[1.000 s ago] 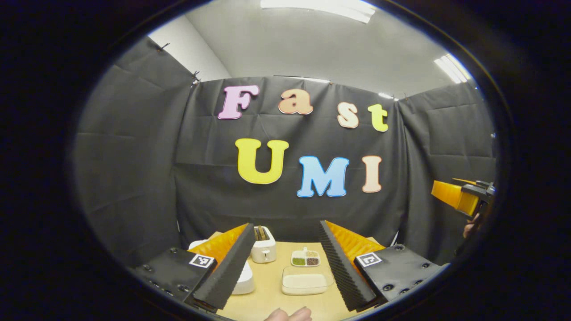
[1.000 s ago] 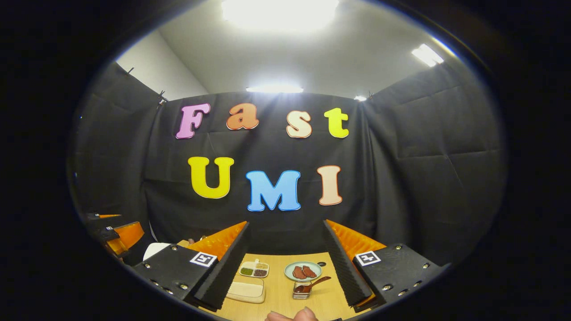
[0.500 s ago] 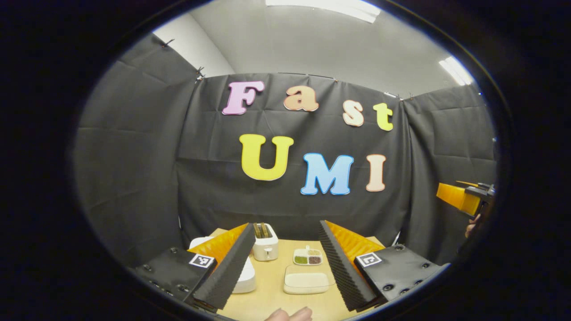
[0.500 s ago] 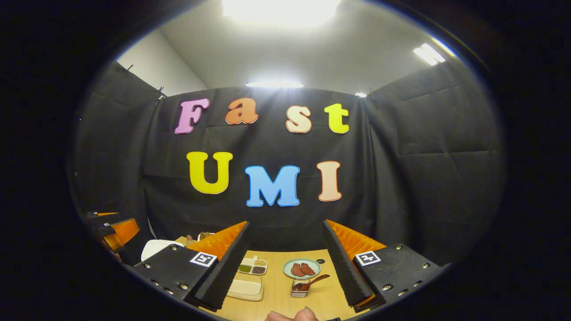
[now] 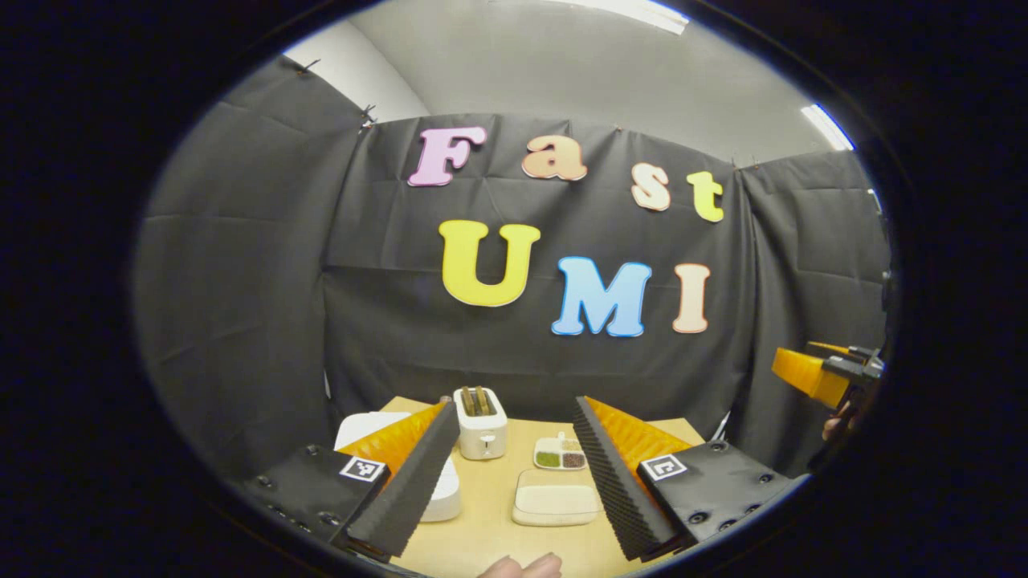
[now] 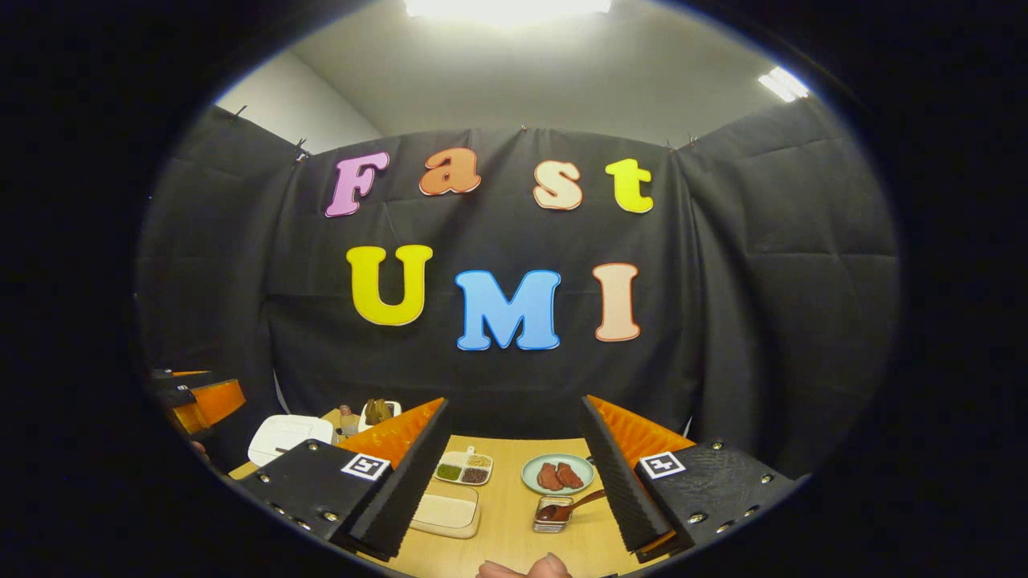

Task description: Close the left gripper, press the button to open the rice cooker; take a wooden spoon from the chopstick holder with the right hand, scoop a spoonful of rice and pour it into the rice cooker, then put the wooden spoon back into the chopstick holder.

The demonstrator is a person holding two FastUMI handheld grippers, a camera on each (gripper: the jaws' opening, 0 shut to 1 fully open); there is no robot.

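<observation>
Left gripper [image 5: 514, 474]: hovering above the table [image 5: 482, 546], fingers spread wide apart, gripping nothing.
Rice cooker [image 5: 385, 449]: sitting on the table with lid down, lying partly behind the left finger [image 5: 409, 482] of the left gripper, left of the toaster [image 5: 480, 421].
Rice tray [image 5: 556, 506]: lying between the left gripper's fingers, near of the toaster and to its right.
Seasoning dish [image 5: 560, 454]: sitting just right of the toaster, beyond the rice tray.
Right gripper [image 6: 514, 474]: hovering above the table, fingers spread wide, holding nothing.
Wooden spoon [image 6: 572, 506]: resting in the holder [image 6: 550, 518], handle leaning toward the right gripper's right finger [image 6: 614, 478], apart from it.
Plate [image 6: 557, 474]: sitting just beyond the holder, carrying two brown pieces.
Person's fingertip [image 6: 526, 568]: showing at the lower edge.
</observation>
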